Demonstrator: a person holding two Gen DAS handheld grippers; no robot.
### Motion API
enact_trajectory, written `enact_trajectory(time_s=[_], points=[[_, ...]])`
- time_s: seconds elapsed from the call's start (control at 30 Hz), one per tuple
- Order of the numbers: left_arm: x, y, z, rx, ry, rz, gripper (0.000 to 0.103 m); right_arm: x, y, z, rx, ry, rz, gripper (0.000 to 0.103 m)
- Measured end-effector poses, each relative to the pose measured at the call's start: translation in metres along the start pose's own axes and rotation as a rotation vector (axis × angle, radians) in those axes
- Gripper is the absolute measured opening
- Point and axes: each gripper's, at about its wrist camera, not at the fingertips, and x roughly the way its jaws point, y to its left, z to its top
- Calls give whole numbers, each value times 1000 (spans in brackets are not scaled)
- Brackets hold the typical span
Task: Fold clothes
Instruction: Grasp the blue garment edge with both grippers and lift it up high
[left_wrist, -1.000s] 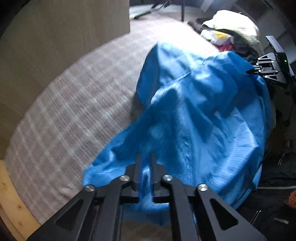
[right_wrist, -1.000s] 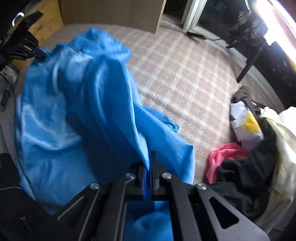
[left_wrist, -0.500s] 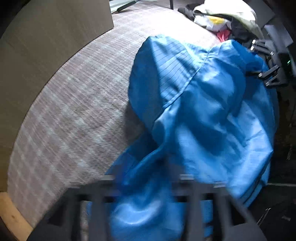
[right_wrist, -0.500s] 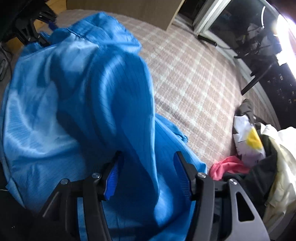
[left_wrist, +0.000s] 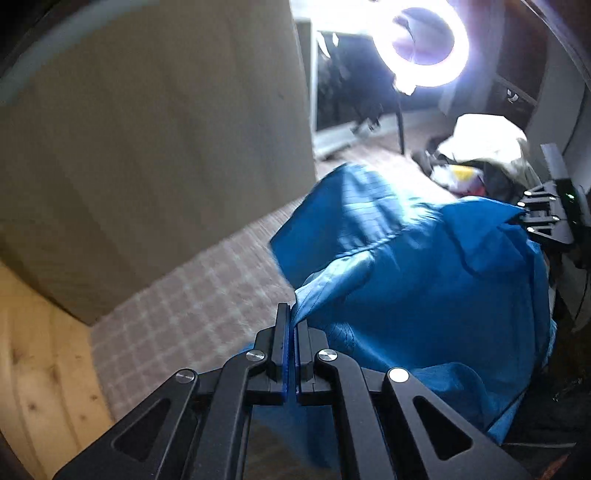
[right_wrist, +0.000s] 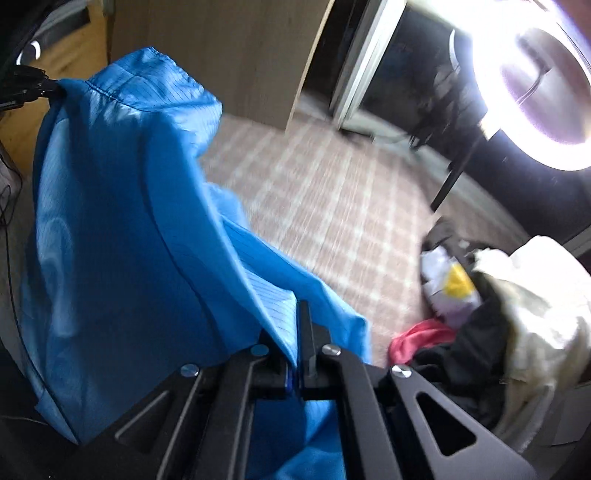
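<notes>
Gripping a blue garment at two edges above the bed

Pinching a hem of the bright blue, finely striped fabric garment (left_wrist: 424, 266), the left gripper (left_wrist: 291, 321) is showing its jaws pressed together on the cloth. The right gripper (right_wrist: 300, 325) is likewise clamping tight on another edge of the same garment (right_wrist: 122, 221), its jaws fully together. The cloth is hanging between the two grippers, draping down over the pinkish-grey checked bed cover (right_wrist: 332, 192). A jumbled pile of white, yellow, pink and black clothes (right_wrist: 480, 295) is lying to the right on the cover, apart from the garment. A glowing ring light (left_wrist: 421, 44) is shining beyond the bed.
</notes>
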Motion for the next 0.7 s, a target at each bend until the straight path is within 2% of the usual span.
enact_trajectory(time_s=[0.17,0.33,0.5,0.6,0.7], points=[[-50,7,7,-30,-115,69,1,-60,-10,11,25,-168,-49,0],[-133,-13,18,-37,-251,184,1,-146,-20,20,-3,-356,-111,0],[-249,-52,18,-59,-426,303,1,-262,-30,16,-41,-563,-147,0],[-317,-77,8,-71,-518,376,1,-334,-32,5,-63,-674,-149,0],[-376,-104,-2,-79,-602,436,1,-401,-27,-13,-114,-786,-194,0]])
